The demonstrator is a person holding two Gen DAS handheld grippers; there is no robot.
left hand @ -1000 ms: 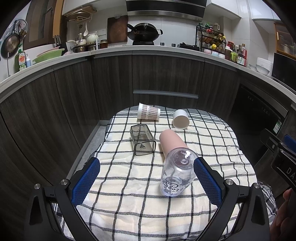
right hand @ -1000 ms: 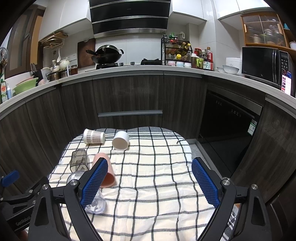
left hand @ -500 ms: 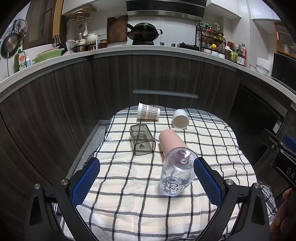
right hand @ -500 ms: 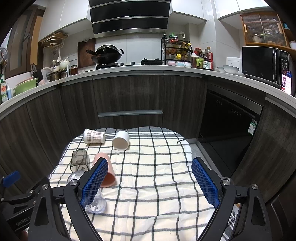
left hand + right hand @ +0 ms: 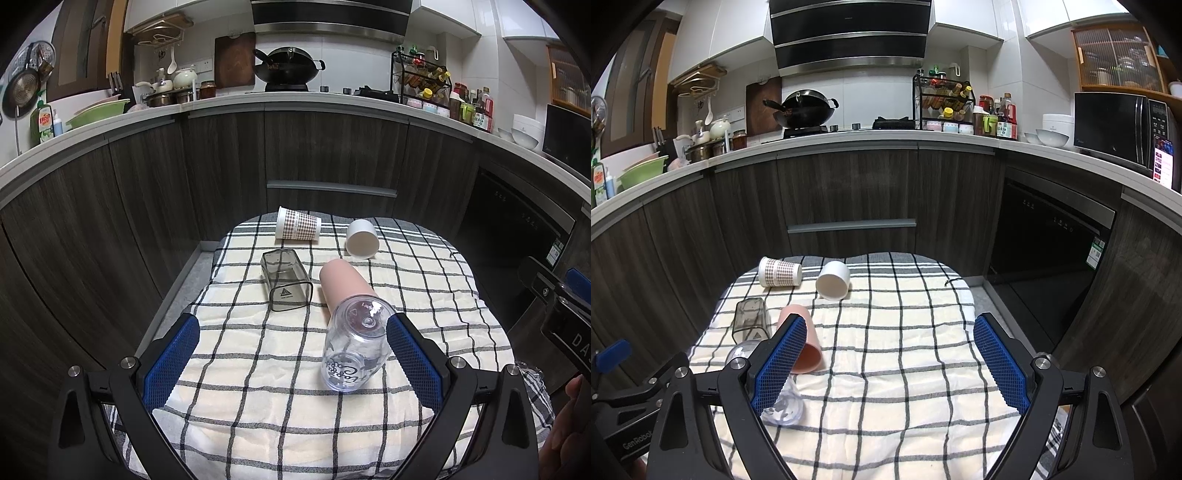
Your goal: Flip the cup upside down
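Note:
Several cups lie on their sides on a checked cloth (image 5: 258, 354): a clear plastic cup with dark lettering (image 5: 356, 347), a pink cup (image 5: 341, 282) behind it, a smoky square cup (image 5: 284, 284), a patterned paper cup (image 5: 297, 229) and a white cup (image 5: 362, 239). My left gripper (image 5: 293, 345) is open, low over the near cloth, with the clear cup just inside its right finger. My right gripper (image 5: 890, 356) is open and empty; its left finger hides part of the pink cup (image 5: 809, 350) and the clear cup (image 5: 786, 406).
The cloth covers a small table in front of dark wood cabinets (image 5: 332, 155). A dishwasher front (image 5: 1045, 258) stands at the right. The counter above holds a wok (image 5: 288, 68), a spice rack and dishes. The left gripper's body (image 5: 635, 387) shows at the right wrist view's lower left.

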